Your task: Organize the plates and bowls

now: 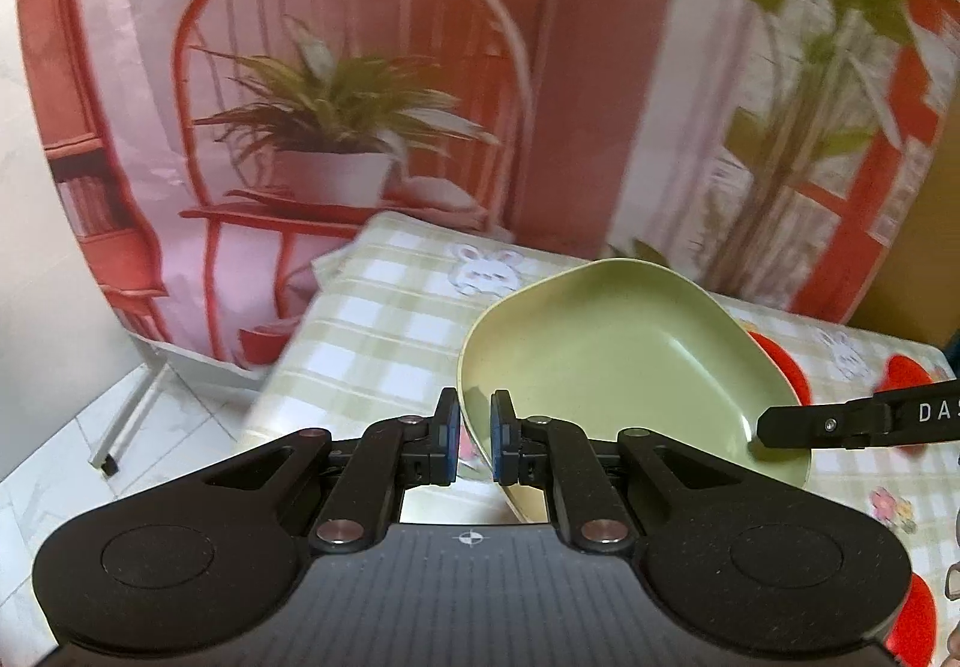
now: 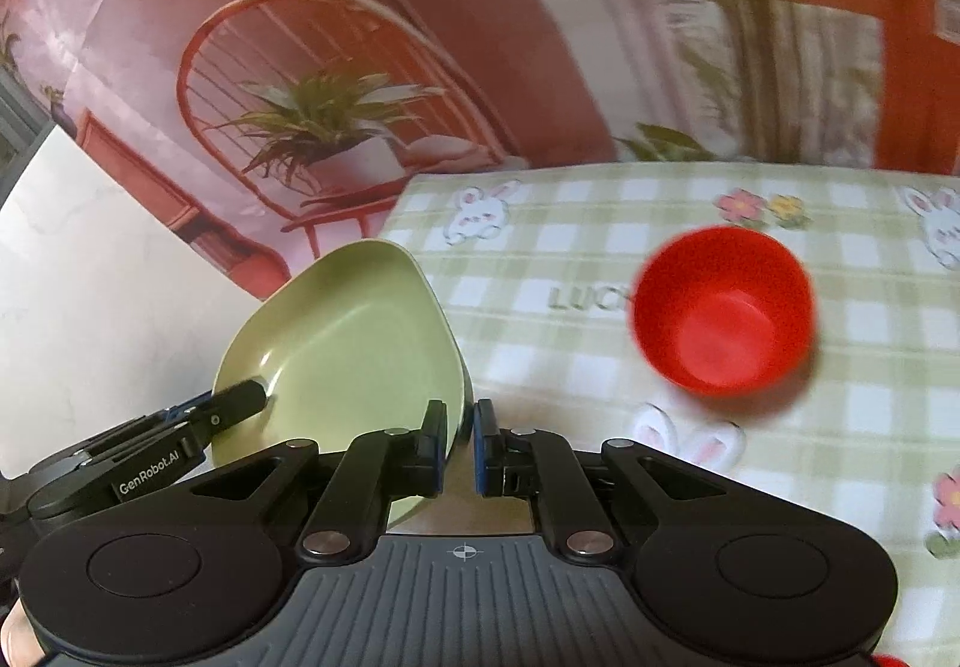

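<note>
A pale green, rounded-square deep plate (image 1: 612, 355) hangs tilted above the table, held from two sides. My left gripper (image 1: 475, 439) is shut on its near rim. At the plate's right edge my right gripper (image 1: 765, 430) pinches the rim. In the right wrist view the same plate (image 2: 342, 331) sits at the left, with my right gripper (image 2: 461, 445) shut on its rim and my left gripper (image 2: 261, 397) clamped on the far side. A red bowl (image 2: 723, 307) stands upright and empty on the table, to the right of the plate.
The table wears a green checked cloth with rabbits and flowers (image 2: 600, 247). Red dishes (image 1: 906, 376) peek out behind the plate. A backdrop printed with a red chair and a plant (image 1: 336, 115) hangs behind the table. White tiled floor (image 1: 90, 445) lies at the left.
</note>
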`<state>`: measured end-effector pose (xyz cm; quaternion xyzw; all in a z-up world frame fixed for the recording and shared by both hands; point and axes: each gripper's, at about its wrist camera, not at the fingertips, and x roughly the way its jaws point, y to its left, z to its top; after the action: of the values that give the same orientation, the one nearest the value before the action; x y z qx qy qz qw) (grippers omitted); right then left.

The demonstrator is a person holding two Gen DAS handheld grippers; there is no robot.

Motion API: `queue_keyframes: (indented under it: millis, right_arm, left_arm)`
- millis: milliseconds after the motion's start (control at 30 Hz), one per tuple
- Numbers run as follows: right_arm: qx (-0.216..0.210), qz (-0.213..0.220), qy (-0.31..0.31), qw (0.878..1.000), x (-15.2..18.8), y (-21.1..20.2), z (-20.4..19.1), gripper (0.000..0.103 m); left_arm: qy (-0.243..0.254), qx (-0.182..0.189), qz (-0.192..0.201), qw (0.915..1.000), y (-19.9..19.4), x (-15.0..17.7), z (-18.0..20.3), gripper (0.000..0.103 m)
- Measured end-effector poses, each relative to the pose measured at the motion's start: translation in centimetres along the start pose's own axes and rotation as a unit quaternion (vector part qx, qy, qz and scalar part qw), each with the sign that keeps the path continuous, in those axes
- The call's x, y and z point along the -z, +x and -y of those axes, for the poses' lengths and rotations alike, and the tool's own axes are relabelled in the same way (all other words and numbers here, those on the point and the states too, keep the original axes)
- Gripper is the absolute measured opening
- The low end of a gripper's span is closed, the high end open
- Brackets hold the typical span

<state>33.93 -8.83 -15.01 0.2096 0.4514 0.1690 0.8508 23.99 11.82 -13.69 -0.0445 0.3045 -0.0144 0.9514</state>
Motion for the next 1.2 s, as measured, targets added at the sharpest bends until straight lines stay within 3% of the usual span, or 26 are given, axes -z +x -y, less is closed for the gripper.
queue_keyframes:
  millis: [300,600,1200]
  right_arm:
    - [0.017,-0.001,0.022,1.0,2.8,-3.7,6.0,0.008]
    - [0.017,0.005,0.031,0.999,5.9,-5.5,9.4,0.009]
    - [0.028,-0.026,0.042,0.998,7.9,-4.6,11.6,0.009]
  left_arm:
    - [0.019,0.035,-0.027,0.9989,0.6,3.4,5.6,0.011]
    - [0.036,0.042,-0.05,0.9972,1.6,6.7,8.7,0.011]
    - [0.059,0.049,-0.073,0.9943,3.1,8.6,10.2,0.011]
